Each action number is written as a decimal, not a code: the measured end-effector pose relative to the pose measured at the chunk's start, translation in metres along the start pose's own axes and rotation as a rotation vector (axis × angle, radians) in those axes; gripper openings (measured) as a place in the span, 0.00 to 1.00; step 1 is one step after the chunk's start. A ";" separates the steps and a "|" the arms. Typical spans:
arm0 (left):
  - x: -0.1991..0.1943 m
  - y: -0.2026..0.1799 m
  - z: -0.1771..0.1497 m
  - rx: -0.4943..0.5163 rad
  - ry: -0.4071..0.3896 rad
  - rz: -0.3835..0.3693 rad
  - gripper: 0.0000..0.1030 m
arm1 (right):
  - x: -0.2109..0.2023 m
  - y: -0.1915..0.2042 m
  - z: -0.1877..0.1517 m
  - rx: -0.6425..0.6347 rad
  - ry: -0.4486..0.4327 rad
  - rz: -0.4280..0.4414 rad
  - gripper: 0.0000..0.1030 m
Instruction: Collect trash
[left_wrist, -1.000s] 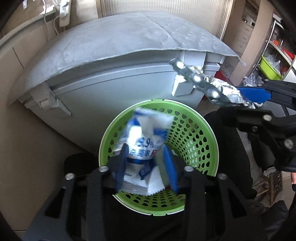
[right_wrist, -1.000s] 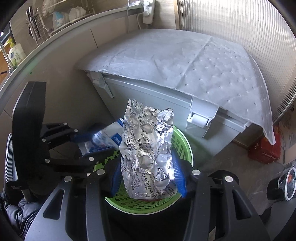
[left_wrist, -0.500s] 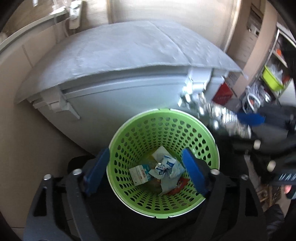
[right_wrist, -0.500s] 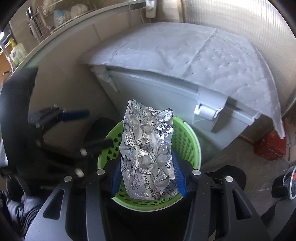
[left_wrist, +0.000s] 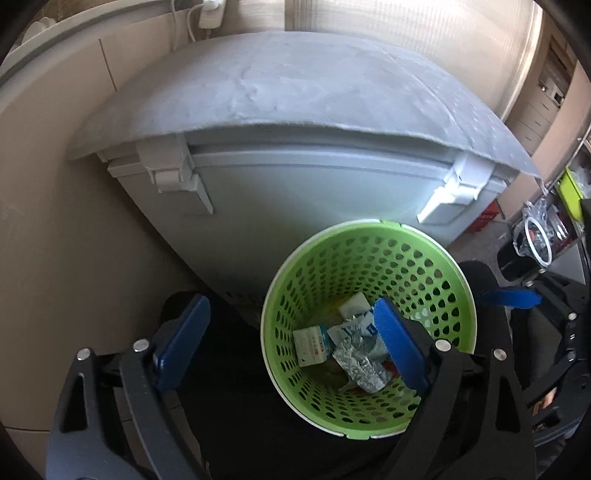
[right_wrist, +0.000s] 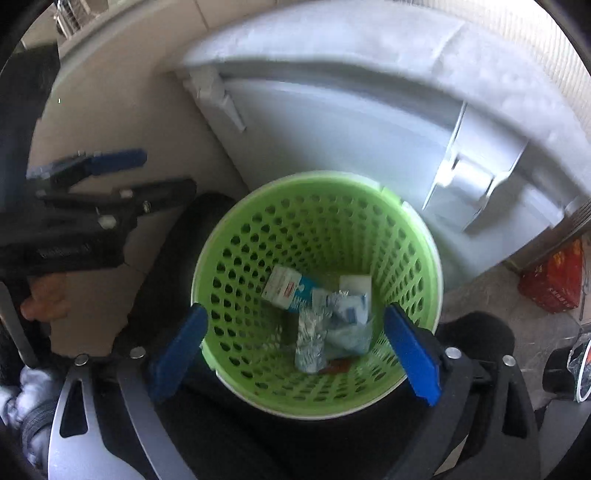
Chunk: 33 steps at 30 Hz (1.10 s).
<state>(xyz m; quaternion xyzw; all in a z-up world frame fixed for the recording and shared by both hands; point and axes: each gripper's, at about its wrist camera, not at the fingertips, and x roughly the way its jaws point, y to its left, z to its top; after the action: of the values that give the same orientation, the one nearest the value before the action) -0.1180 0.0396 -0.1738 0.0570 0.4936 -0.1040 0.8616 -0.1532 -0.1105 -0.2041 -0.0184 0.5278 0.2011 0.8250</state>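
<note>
A green perforated waste basket (left_wrist: 436, 266) (right_wrist: 258, 236) stands on the floor against a grey chest. Inside lie a silver foil blister pack (left_wrist: 356, 363) (right_wrist: 310, 343), a blue-and-white wipes packet (left_wrist: 360, 325) (right_wrist: 351, 325) and a small white carton (left_wrist: 310, 345) (right_wrist: 284, 286). My left gripper (left_wrist: 291, 339) is open and empty, above the basket's left rim. My right gripper (right_wrist: 295, 347) is open and empty, straddling the basket's near side. The left gripper also shows at the left of the right wrist view (right_wrist: 110, 177).
The grey chest (left_wrist: 314, 206) with a felt-covered lid stands behind the basket. A beige wall (left_wrist: 55, 240) is at left. A red box (right_wrist: 554, 280) sits on the floor at right. Shelves and a bag (left_wrist: 535, 240) are at far right.
The left gripper opened and dropped the wipes packet into the basket, then shifted left. The right gripper opened and dropped the foil blister pack into the basket.
</note>
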 end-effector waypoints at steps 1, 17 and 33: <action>-0.003 0.001 0.003 -0.003 -0.011 0.007 0.84 | -0.008 -0.001 0.007 0.002 -0.027 -0.011 0.96; -0.127 0.026 0.139 -0.167 -0.430 0.186 0.93 | -0.156 -0.023 0.144 -0.044 -0.517 -0.234 0.98; -0.137 0.021 0.171 -0.234 -0.437 0.235 0.93 | -0.166 -0.035 0.182 -0.074 -0.560 -0.165 0.98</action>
<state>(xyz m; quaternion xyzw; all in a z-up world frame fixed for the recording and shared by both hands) -0.0365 0.0425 0.0306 -0.0097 0.2948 0.0446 0.9545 -0.0436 -0.1499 0.0161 -0.0348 0.2685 0.1496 0.9510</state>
